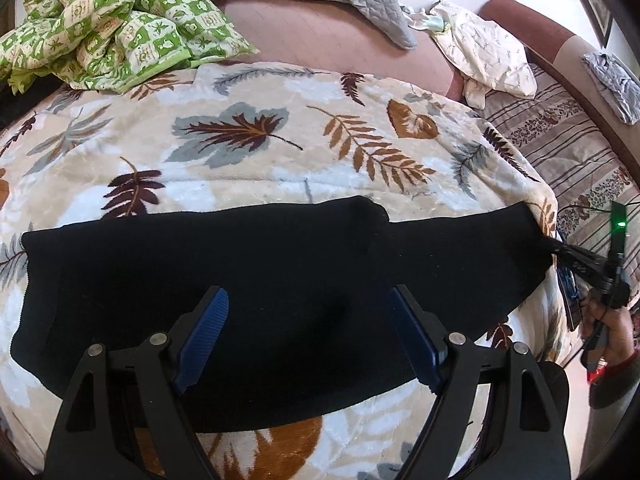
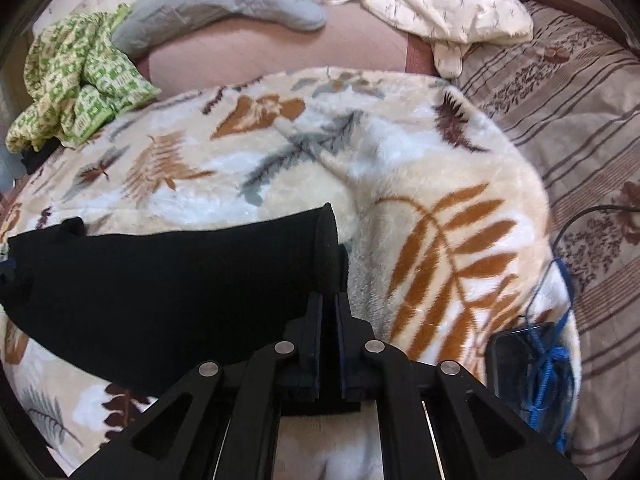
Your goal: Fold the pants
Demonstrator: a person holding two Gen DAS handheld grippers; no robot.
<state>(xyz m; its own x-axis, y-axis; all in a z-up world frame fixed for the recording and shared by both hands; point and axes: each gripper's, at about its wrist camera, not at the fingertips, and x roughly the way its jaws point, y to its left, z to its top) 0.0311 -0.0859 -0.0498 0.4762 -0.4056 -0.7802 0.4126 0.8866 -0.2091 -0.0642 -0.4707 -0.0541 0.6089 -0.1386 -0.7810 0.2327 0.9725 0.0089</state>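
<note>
black knit pants (image 1: 248, 280) long axis crosswise ahead of both tongs | right gripper (image 2: 329, 300) pinching right end | left gripper (image 1: 308, 336) spread above middle, nearer left end

No legible text, though fisheye blur may hide some.

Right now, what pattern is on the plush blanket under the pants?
Cream plush blanket with brown, orange and grey leaves; left wrist view.
</note>
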